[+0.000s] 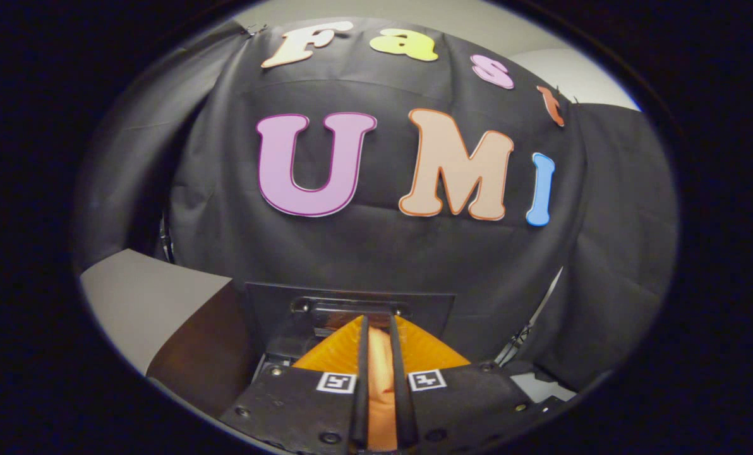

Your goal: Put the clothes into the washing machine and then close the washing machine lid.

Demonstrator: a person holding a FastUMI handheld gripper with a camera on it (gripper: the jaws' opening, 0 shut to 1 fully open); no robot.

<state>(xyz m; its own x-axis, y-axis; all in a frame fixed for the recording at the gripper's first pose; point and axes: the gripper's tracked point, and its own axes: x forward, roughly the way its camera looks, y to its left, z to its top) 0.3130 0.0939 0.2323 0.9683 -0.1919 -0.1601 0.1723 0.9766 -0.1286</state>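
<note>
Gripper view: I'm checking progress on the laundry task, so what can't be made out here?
- Orange cloth: pinched between the gripper's fingers; the fingers and their mounts cover most of it, so its shape is unclear.
- Dark box just beyond the fingers: cloth and gripper hide most of it, so I cannot tell whether it is the washing machine or how its lid stands.
</note>
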